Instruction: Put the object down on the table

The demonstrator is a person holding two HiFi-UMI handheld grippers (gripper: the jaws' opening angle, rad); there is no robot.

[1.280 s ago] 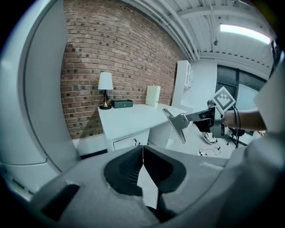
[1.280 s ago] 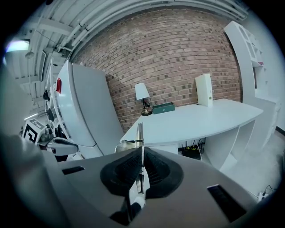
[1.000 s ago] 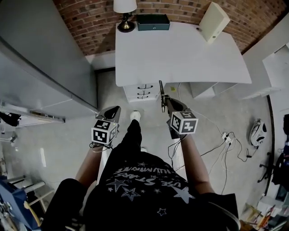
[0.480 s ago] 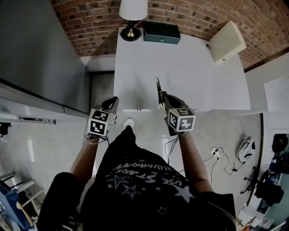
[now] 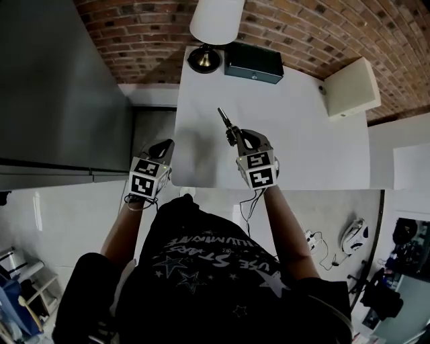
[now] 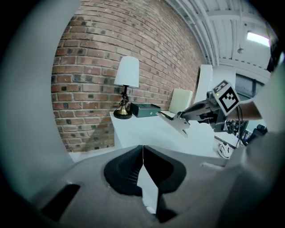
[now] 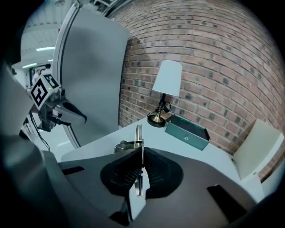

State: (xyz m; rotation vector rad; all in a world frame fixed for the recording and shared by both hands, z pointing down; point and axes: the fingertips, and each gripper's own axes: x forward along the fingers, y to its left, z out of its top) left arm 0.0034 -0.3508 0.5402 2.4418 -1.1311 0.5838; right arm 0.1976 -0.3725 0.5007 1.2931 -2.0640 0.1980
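A flat silver metal tool (image 5: pixel 227 124), shaped like a wrench, is clamped in my right gripper (image 5: pixel 240 140) and sticks out past the fingertips. It hangs over the white table (image 5: pixel 302 148), in the left-middle part, above the surface. In the right gripper view the tool (image 7: pixel 139 138) stands edge-on between the pads of that gripper (image 7: pixel 141 156). My left gripper (image 5: pixel 161 149) is shut on nothing at the table's front left corner. From the left gripper view the tool (image 6: pixel 178 122) shows side-on over the table.
A lamp (image 5: pixel 215 20) with a brass base, a dark green box (image 5: pixel 253 62) and a cream box (image 5: pixel 349 89) stand along the table's far edge by the brick wall. A tall grey cabinet (image 5: pixel 60 87) is close on the left. Cables lie on the floor at the right.
The person has stepped up to the table. My right gripper has carried the tool from in front of the table's edge to over the tabletop. The left gripper now reaches the table's corner.
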